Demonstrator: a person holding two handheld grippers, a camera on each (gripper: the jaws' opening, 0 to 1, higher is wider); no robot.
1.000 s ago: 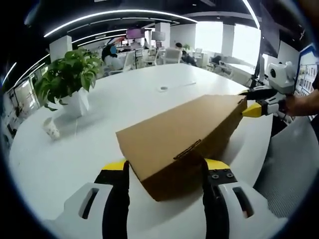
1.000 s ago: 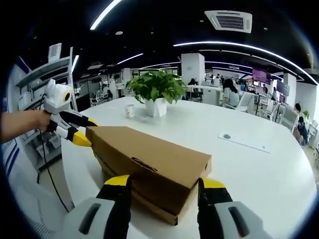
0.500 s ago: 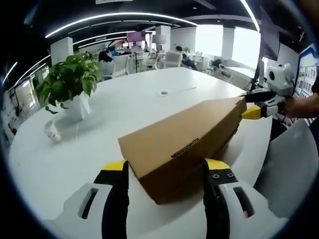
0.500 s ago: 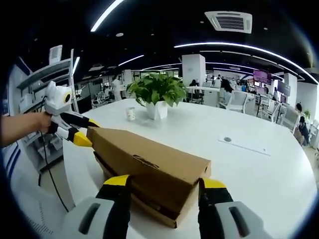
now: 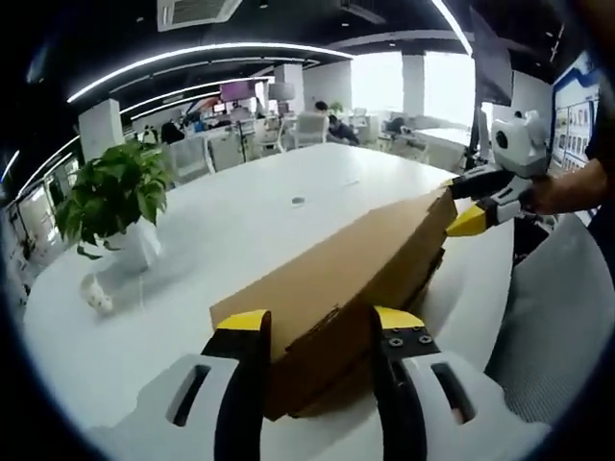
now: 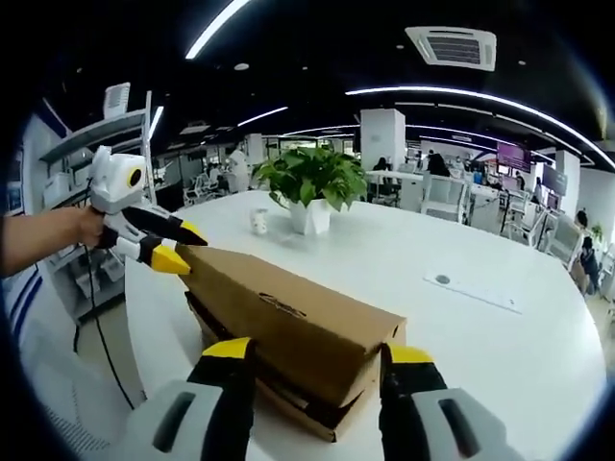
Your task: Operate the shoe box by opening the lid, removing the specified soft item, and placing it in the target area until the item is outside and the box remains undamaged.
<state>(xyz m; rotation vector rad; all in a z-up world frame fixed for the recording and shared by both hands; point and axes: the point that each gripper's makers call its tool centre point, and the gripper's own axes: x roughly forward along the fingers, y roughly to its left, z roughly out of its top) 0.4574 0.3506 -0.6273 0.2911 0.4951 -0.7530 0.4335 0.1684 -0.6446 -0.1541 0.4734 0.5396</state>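
Observation:
A brown cardboard shoe box lies on the white table [image 5: 240, 221]. Its lid [image 5: 336, 279] [image 6: 288, 317] is raised off the base [image 6: 288, 399], and a dark gap shows under it in the right gripper view. My left gripper [image 5: 317, 327] has its jaws on either side of one end of the lid. My right gripper [image 6: 317, 353] holds the opposite end the same way. Each one shows in the other's view at the far end of the box: the right gripper [image 5: 471, 206] and the left gripper [image 6: 163, 248], each held by a hand. What is inside the box is hidden.
A leafy plant in a white pot [image 5: 115, 202] [image 6: 312, 187] and a small paper cup [image 5: 96, 298] [image 6: 259, 221] stand farther along the table. A small round object [image 5: 298, 201] [image 6: 442, 279] lies mid-table. A grey chair [image 5: 557, 317] sits at the table edge, and shelving [image 6: 77, 192] stands behind the left gripper.
The lid has risen off the base at both ends and the gap beneath it has grown. Both cameras have lifted and tilted with it.

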